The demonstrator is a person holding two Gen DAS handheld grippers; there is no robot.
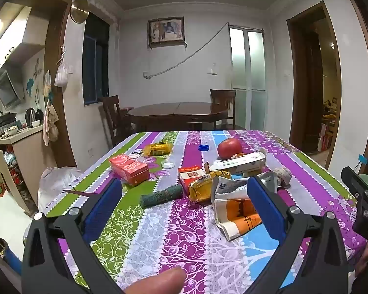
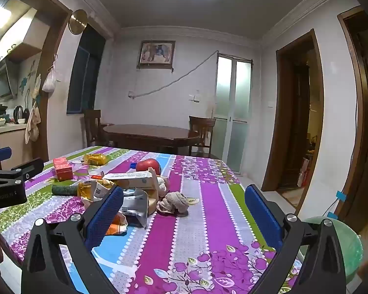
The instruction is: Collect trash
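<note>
**Both tongs wide open above the littered table**

Plainly gaping: left gripper (image 1: 184,201), blue-padded fingers (image 1: 103,210) spread far apart, holding nothing, hovering over the near part of the striped, flower-printed tablecloth (image 1: 181,235). Likewise the right gripper (image 2: 184,210), spread just as wide, empty, over the cloth's near right part.

Trash scattered across the middle of the table, none of it touched by either tool:
- Crumpled white-and-orange paper wrapper (image 1: 235,218), nearest, lying just inside the left gripper's right finger.
- Crushed yellow foil packet (image 1: 203,186), just beyond the wrapper, touching a small red-and-white carton (image 1: 190,175).
- Dark green rolled bundle (image 1: 160,196), flat on the cloth, left of the yellow packet.
- Red cardboard box (image 1: 130,169), further left, apart from the pile.
- Long white carton (image 1: 240,163), propped at a tilt on the heap, just in front of a round red apple (image 1: 229,148).
- Blue plastic bottle cap (image 1: 203,147), near the far edge, left of the apple.
- Second yellow wrapper (image 1: 158,149), far left.
- Wadded beige tissue lump (image 2: 174,202), at the right side of the pile, between the right gripper's fingers in its own view.

Beyond the cloth, a dark wooden dining table (image 1: 179,112) with chairs.
</note>
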